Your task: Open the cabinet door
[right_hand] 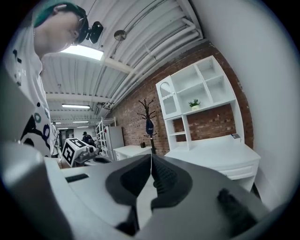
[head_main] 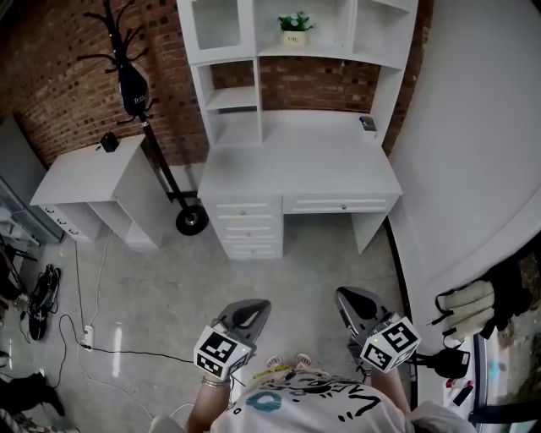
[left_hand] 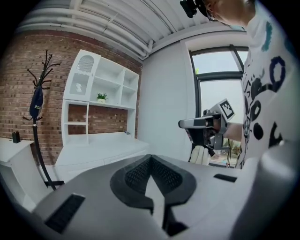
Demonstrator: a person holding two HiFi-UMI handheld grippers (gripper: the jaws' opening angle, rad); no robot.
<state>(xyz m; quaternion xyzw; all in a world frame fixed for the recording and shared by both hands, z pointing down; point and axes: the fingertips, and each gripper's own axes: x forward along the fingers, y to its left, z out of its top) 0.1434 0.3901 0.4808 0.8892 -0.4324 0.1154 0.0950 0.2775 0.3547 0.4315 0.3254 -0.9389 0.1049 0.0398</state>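
Observation:
A white desk with a shelf unit (head_main: 300, 161) stands against the brick wall ahead. Its cabinet door (head_main: 215, 21), glazed with an arched pane, is at the unit's upper left and looks closed; it also shows in the left gripper view (left_hand: 82, 75) and the right gripper view (right_hand: 166, 98). My left gripper (head_main: 256, 306) (left_hand: 150, 157) and right gripper (head_main: 343, 294) (right_hand: 151, 155) hover over the floor, well short of the desk. Both are shut with nothing between the jaws. Each gripper appears in the other's view: the right one (left_hand: 188, 123), the left one (right_hand: 77, 151).
A small potted plant (head_main: 294, 28) sits on a shelf and a dark object (head_main: 368, 123) on the desktop. A low white cabinet (head_main: 93, 190), a coat rack with a dark bag (head_main: 131, 84) and a wheel (head_main: 192, 221) stand to the left. Cables (head_main: 84, 338) lie on the floor. A white wall (head_main: 473, 144) runs along the right.

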